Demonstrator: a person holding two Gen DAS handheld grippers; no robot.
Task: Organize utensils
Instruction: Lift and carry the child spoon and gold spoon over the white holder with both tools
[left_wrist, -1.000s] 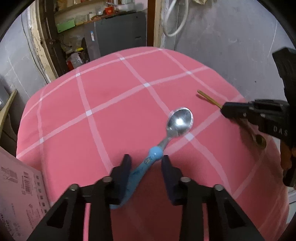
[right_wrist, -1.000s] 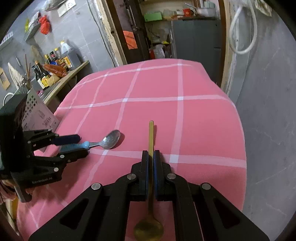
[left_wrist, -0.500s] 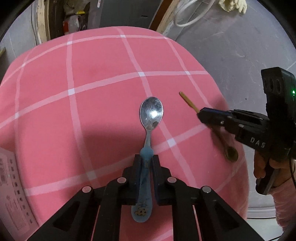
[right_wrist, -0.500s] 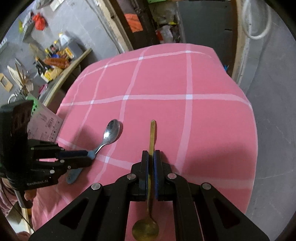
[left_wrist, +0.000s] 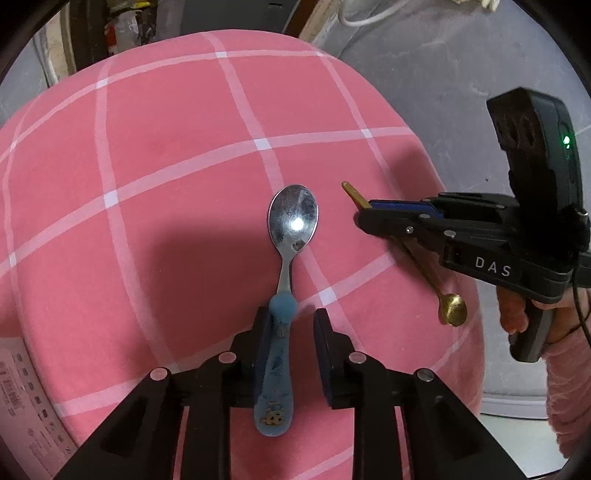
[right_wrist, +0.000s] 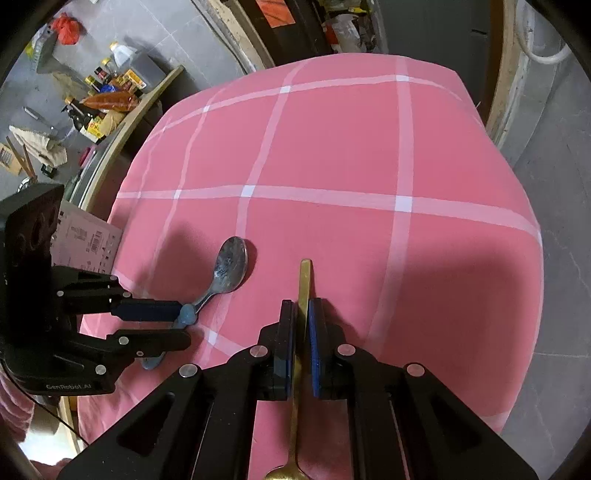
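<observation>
A steel spoon with a blue handle (left_wrist: 284, 273) lies on the pink checked tablecloth (left_wrist: 166, 155). My left gripper (left_wrist: 290, 328) is open, its fingers either side of the blue handle; it also shows in the right wrist view (right_wrist: 173, 325), with the spoon (right_wrist: 229, 266). My right gripper (right_wrist: 303, 317) is shut on the handle of a gold spoon (right_wrist: 304, 280), its bowl pointing back under the gripper. In the left wrist view the right gripper (left_wrist: 373, 214) holds the gold spoon (left_wrist: 450, 314) just above the cloth, right of the steel spoon.
A pink printed card (left_wrist: 22, 402) lies at the table's left edge, also in the right wrist view (right_wrist: 86, 240). A side shelf with bottles and packets (right_wrist: 107, 92) stands far left. Grey floor (left_wrist: 461, 74) lies beyond the table's right edge.
My left gripper was shut on the blue handle half a second ago and has opened, leaving the spoon on the cloth. The right gripper has moved closer to the steel spoon, still holding the gold one.
</observation>
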